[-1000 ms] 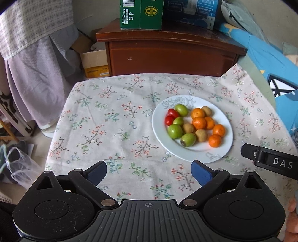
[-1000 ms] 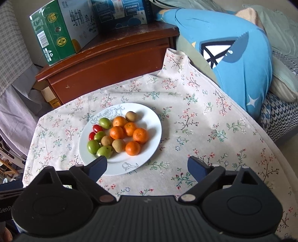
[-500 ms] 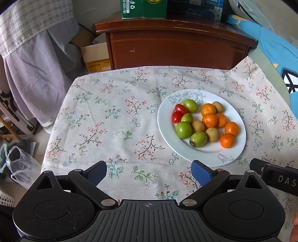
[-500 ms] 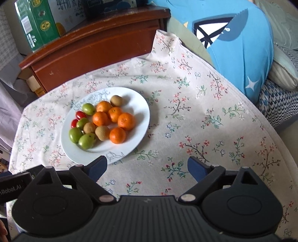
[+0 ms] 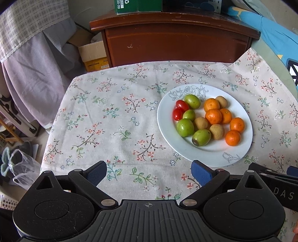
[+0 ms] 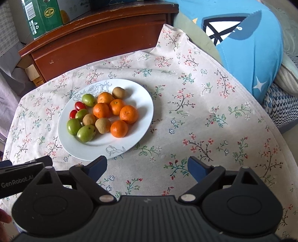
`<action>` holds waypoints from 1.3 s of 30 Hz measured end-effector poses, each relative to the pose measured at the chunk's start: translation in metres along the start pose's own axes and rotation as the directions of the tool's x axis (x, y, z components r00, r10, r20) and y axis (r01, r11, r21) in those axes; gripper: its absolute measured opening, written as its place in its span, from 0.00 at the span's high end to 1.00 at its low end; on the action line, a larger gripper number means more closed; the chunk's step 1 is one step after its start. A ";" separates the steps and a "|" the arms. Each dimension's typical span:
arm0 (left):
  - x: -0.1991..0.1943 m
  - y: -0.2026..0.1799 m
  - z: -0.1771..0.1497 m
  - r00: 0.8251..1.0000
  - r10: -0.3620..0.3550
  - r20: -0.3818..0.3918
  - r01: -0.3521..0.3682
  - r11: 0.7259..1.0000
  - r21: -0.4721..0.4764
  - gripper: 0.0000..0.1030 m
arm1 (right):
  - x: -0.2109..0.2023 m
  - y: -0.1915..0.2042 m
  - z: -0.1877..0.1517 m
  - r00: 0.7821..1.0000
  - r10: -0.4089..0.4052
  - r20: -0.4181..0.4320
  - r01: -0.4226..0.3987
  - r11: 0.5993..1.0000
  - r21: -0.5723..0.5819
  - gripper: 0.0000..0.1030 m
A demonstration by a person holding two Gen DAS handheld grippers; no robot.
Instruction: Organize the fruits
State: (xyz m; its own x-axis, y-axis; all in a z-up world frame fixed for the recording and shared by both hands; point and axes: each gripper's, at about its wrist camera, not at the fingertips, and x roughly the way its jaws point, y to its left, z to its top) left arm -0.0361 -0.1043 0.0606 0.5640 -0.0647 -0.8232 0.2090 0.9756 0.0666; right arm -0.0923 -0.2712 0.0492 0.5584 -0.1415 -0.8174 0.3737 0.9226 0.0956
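On the floral tablecloth (image 5: 115, 119), a white plate (image 5: 208, 158) is sitting right of centre in the left wrist view, holding all the fruit in one loose cluster. Five small oranges (image 5: 213, 116) are lying toward the plate's right side. Four green fruits (image 5: 185, 127) are grouping on its left. Two cherry tomatoes (image 5: 182, 105) are resting at the far left edge of the cluster, touching each other. Three brown kiwi-like fruits (image 5: 217, 131) are sitting among the oranges and greens, one of them apart at the far rim.

The left gripper (image 5: 149, 172) is hovering over bare cloth, near the plate's near-left rim, its blue-padded jaws standing wide apart with nothing between them. The right gripper (image 6: 147, 165) is likewise standing wide, gripping nothing, poised over cloth just off the plate's near-right rim (image 6: 119, 154); its left pad is overlapping that rim in the view, though contact cannot be judged. Each gripper's body is showing at the other camera's edge.

Beyond the table, a dark wooden cabinet (image 5: 175, 37) is carrying a green carton (image 6: 44, 16). A blue cushion (image 6: 245, 42) is lying off the table's right side.
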 end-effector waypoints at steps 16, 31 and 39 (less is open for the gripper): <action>0.009 -0.005 0.001 1.000 0.023 0.001 -0.023 0.999 0.031 0.05 | 0.009 0.004 0.002 1.000 -0.020 -0.015 0.020 1.000 -0.004 0.10; 0.013 -0.005 0.002 0.999 0.039 -0.007 -0.039 0.998 0.042 0.05 | 0.013 0.008 0.002 0.999 -0.035 -0.017 0.035 0.999 -0.018 0.10; 0.012 -0.006 0.001 0.998 0.057 0.002 -0.057 0.997 0.052 0.05 | 0.014 0.009 0.001 0.999 -0.034 -0.016 0.033 0.999 -0.024 0.10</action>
State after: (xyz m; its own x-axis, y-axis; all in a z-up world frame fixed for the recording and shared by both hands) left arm -0.0298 -0.1109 0.0509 0.5762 -0.0093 -0.8173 0.2180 0.9655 0.1427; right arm -0.0802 -0.2651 0.0398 0.5336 -0.1669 -0.8291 0.3742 0.9257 0.0545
